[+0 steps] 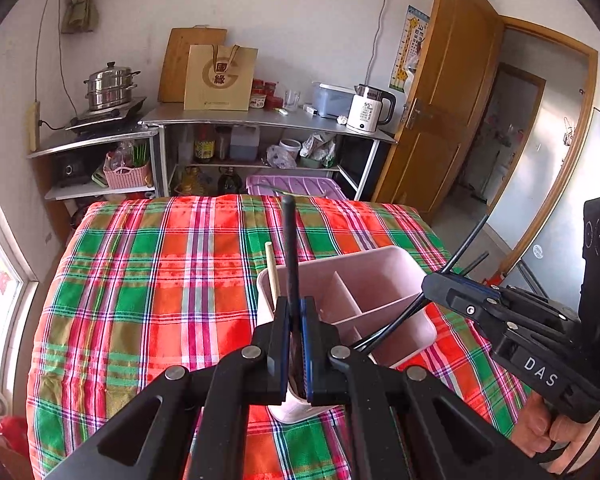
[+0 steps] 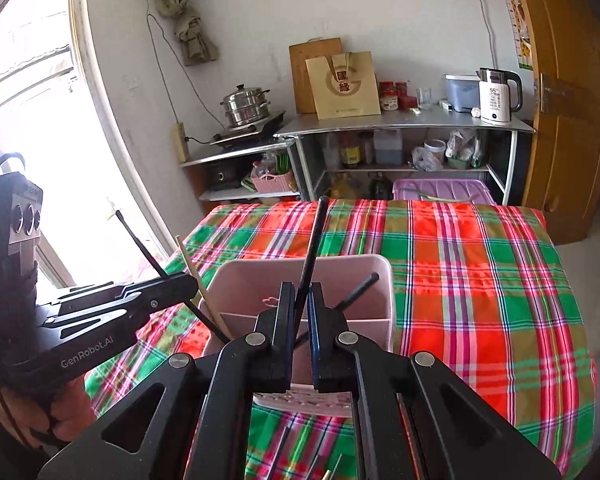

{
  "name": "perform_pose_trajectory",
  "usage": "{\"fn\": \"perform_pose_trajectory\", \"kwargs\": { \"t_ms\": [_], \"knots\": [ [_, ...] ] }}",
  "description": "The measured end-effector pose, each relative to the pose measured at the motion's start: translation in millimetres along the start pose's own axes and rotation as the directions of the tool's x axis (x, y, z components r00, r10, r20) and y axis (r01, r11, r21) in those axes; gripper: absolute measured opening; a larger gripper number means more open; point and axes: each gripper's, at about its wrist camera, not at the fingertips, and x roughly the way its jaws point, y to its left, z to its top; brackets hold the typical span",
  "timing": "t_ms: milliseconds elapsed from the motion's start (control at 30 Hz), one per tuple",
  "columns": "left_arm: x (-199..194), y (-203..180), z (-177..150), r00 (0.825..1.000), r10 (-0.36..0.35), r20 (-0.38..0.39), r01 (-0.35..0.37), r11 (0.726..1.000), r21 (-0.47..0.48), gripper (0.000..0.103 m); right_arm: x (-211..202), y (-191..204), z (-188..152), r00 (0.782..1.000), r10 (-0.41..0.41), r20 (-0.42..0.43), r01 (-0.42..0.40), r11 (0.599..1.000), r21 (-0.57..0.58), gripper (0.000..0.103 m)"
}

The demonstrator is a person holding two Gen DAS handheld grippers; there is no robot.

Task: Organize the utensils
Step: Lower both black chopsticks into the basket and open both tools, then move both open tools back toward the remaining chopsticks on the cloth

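Note:
A pink utensil holder [image 1: 364, 280] [image 2: 260, 280] with inner dividers stands on the plaid tablecloth. My left gripper [image 1: 296, 308] is shut on a black chopstick [image 1: 290, 240], held upright over the holder's left compartment. It shows from the side in the right wrist view [image 2: 188, 282]. A light wooden chopstick [image 1: 272, 272] [image 2: 198, 280] leans in that compartment. My right gripper [image 2: 298, 292] is shut on another black chopstick [image 2: 312, 252] over the holder; it appears at the right of the left wrist view [image 1: 430, 284]. A further black chopstick [image 2: 358, 290] rests in the holder.
The plaid-covered table [image 1: 160, 280] fills the middle. Behind it stand metal shelves [image 1: 260, 120] with a steamer pot [image 1: 110, 86], a paper bag [image 1: 220, 78], a kettle [image 1: 368, 110], and a purple bin [image 1: 296, 186]. More utensils [image 2: 300, 452] lie near the front edge.

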Motion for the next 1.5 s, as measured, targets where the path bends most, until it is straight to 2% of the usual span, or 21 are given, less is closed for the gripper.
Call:
{"fn": "perform_pose_trajectory", "kwargs": {
  "t_ms": [167, 267, 400, 600, 733, 1100, 1267, 1500],
  "knots": [
    [-1, 1, -1, 1.000, 0.004, -0.018, -0.004, 1.000, -0.001, 0.005, 0, -2, -1, 1.000, 0.018, -0.013, -0.018, 1.000, 0.008, 0.007],
    [-4, 1, -3, 1.000, 0.006, -0.018, -0.006, 1.000, 0.000, 0.010, -5, 0, -1, 1.000, 0.014, -0.004, -0.014, 1.000, 0.001, 0.012],
    [-16, 0, -2, 1.000, 0.017, 0.017, -0.017, 1.000, 0.002, 0.024, -14, 2, 2, 1.000, -0.001, 0.016, 0.001, 1.000, -0.009, 0.015],
    [-46, 1, -7, 0.997, 0.028, 0.077, -0.028, 1.000, 0.004, 0.028, -37, -5, 1, 0.998, -0.006, 0.058, 0.006, 1.000, -0.002, 0.027],
    [-67, 3, -18, 0.995, 0.019, 0.101, -0.018, 1.000, -0.009, 0.028, -58, -11, -6, 0.996, 0.005, 0.089, -0.005, 1.000, 0.010, 0.027],
    [-110, -11, -82, 0.989, -0.005, 0.146, 0.008, 1.000, -0.019, 0.028, -110, -11, -57, 0.992, 0.011, 0.124, -0.010, 1.000, -0.012, 0.027],
    [-116, -19, -116, 0.990, -0.003, 0.140, 0.005, 1.000, -0.019, 0.028, -123, -15, -83, 0.993, 0.008, 0.118, -0.009, 1.000, 0.001, 0.027],
    [-111, -30, -155, 0.996, -0.020, 0.090, 0.021, 1.000, -0.012, 0.028, -134, -21, -120, 0.996, 0.003, 0.084, -0.004, 1.000, 0.012, 0.027]
  ]
}}
